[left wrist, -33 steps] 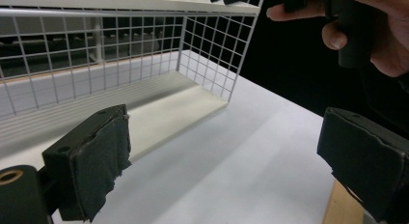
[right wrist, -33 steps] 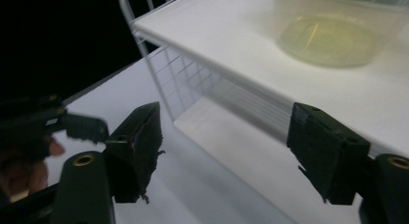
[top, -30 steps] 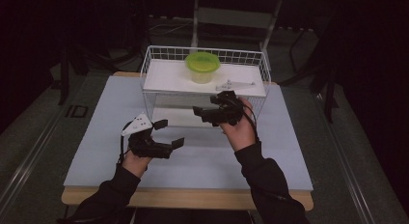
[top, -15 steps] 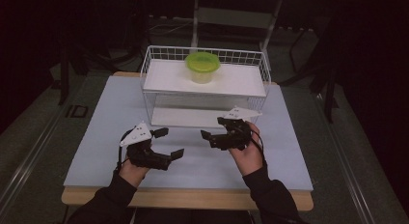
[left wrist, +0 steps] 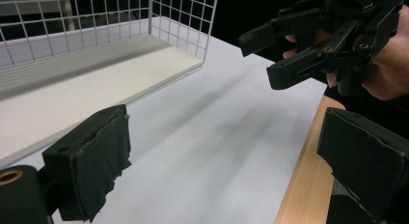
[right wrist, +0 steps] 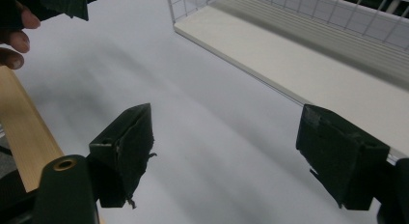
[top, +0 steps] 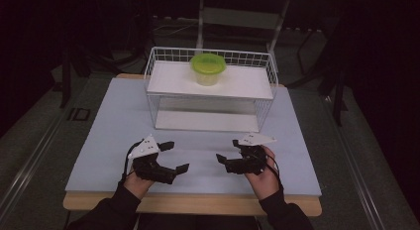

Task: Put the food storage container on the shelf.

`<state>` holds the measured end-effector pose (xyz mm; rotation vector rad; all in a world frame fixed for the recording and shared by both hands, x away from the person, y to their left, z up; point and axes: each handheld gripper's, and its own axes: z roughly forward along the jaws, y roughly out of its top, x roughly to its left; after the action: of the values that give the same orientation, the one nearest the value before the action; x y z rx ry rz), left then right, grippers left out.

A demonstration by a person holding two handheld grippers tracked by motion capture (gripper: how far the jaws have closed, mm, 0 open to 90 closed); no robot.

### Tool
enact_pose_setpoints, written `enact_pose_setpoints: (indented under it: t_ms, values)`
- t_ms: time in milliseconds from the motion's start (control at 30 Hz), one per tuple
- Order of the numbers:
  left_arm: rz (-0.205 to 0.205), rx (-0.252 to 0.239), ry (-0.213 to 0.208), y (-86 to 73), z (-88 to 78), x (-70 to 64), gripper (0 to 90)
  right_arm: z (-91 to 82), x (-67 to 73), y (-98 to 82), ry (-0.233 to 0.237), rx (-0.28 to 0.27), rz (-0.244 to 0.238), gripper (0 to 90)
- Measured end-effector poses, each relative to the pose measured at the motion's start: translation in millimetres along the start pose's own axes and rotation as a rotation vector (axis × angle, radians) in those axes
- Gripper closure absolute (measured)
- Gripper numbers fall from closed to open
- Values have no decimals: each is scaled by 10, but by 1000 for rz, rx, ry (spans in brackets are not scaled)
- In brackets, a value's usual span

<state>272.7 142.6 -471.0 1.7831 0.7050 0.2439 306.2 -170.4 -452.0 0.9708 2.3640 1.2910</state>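
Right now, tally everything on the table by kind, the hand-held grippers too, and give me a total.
Lidded green container: 1
White wire rack: 1
Grippers: 2, the left gripper and the right gripper, both open and holding nothing
Total: 4

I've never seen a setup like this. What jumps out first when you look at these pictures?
The bright green lidded container stands out, sitting on the top shelf of a white wire rack at the far side of the table. Nearer the front edge, two hands hold black tools, the left gripper and the right gripper, both with jaws wide open, empty and facing each other.
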Motion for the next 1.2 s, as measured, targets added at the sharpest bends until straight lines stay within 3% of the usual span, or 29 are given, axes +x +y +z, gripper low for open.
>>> enact_pose_setpoints:
  t_ms: [333, 467, 833, 1000, 1200]
  values:
    - [13, 21, -6, -70, -37, -31, 57, -171, 0, -177, -22, -9, -1, 204]
    - [16, 29, -12, -101, -54, -37, 56, -197, -18, -260, -22, 12, -7, 203]
    - [16, 36, 6, -165, -131, 42, 57, -312, -129, -441, -54, 29, -1, 202]
    - [39, 64, 5, -165, -146, 62, 57, -344, -187, -471, -74, 26, -6, 200]
    - [20, 77, 12, -188, -156, 99, 57, -348, -228, -480, -80, 25, 3, 200]
